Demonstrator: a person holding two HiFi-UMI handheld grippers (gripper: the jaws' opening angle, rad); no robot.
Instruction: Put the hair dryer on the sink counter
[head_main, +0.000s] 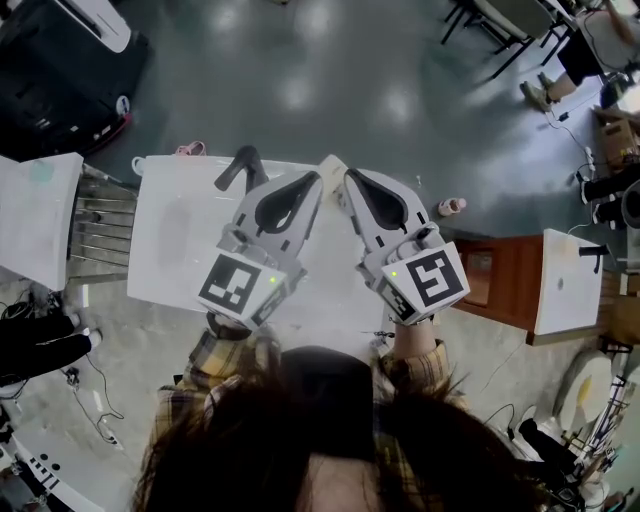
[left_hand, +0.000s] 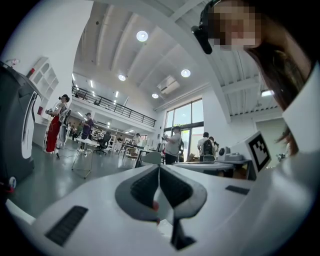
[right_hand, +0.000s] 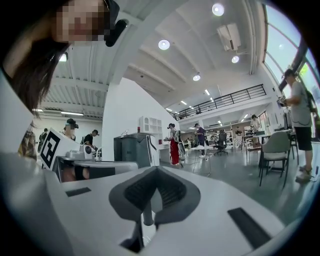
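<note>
The task looks either finished or not yet begun; the pictures cannot settle which. A dark, L-shaped object that is most likely the hair dryer (head_main: 241, 167) lies at the far edge of the white desk (head_main: 165, 210), left of centre in the upper half of the head view. Neither gripper touches it. If this white top is the sink counter, and a faint greyish hollow in its left part hints at a basin, the dryer is already where it belongs and nothing is left to do. If the counter is another surface, the whole pick and carry lies ahead.

The left gripper (head_main: 313, 182) and the right gripper (head_main: 351, 179) are held side by side above the desk, in the middle of the head view, angled toward each other. Each has its jaws pressed together with nothing clamped between them, and both gripper views look up at the ceiling and the hall.

The dryer shows only as a small matte black shape, one arm slanting up to the right. Part of it is covered by the left gripper, and no cord or nozzle detail can be made out.
</note>
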